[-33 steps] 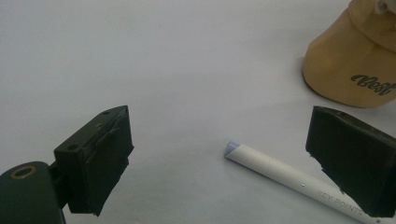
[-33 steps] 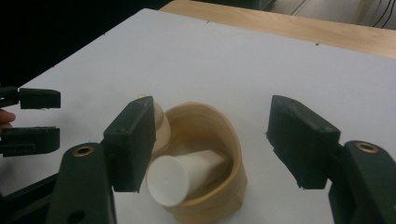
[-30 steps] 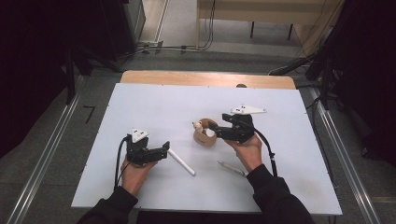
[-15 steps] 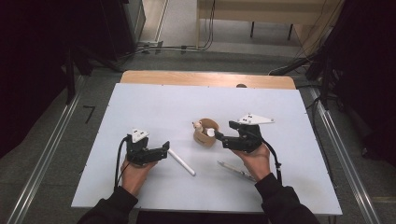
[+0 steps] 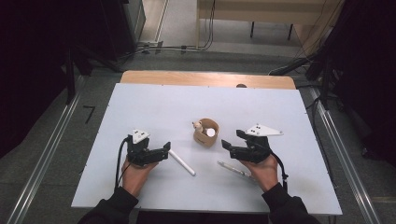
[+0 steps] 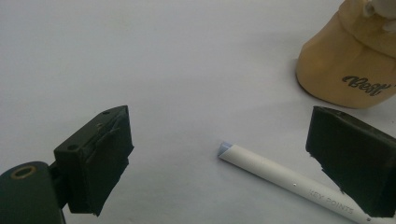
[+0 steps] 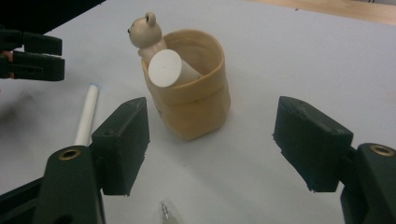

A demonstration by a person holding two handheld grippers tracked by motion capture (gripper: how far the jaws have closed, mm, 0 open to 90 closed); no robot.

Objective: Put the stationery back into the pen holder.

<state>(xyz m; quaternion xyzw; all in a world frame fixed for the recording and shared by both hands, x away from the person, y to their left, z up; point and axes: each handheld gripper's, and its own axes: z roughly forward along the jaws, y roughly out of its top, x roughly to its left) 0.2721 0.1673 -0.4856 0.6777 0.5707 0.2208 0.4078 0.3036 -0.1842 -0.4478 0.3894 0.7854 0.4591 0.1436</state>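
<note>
A tan cup (image 5: 206,133) stands mid-table with a small bear figure (image 7: 142,30) and a white cylinder (image 7: 164,67) in it. A white pen (image 5: 182,162) lies to the cup's near left. My left gripper (image 5: 166,149) is open right at its end. In the left gripper view the pen (image 6: 280,175) lies between the jaws, untouched, with the cup (image 6: 345,70) beyond. My right gripper (image 5: 226,144) is open and empty, a short way right of the cup (image 7: 191,102).
A thin clear pen (image 5: 233,169) lies on the white table (image 5: 163,107) just beneath the right gripper, and its tip (image 7: 167,212) shows between the right jaws. A wooden strip (image 5: 205,78) runs along the far edge. Dark floor and cables surround the table.
My right gripper has drawn back from the cup, toward the right and nearer the person, leaving a gap. The cup, the white pen and the left gripper have stayed put.
</note>
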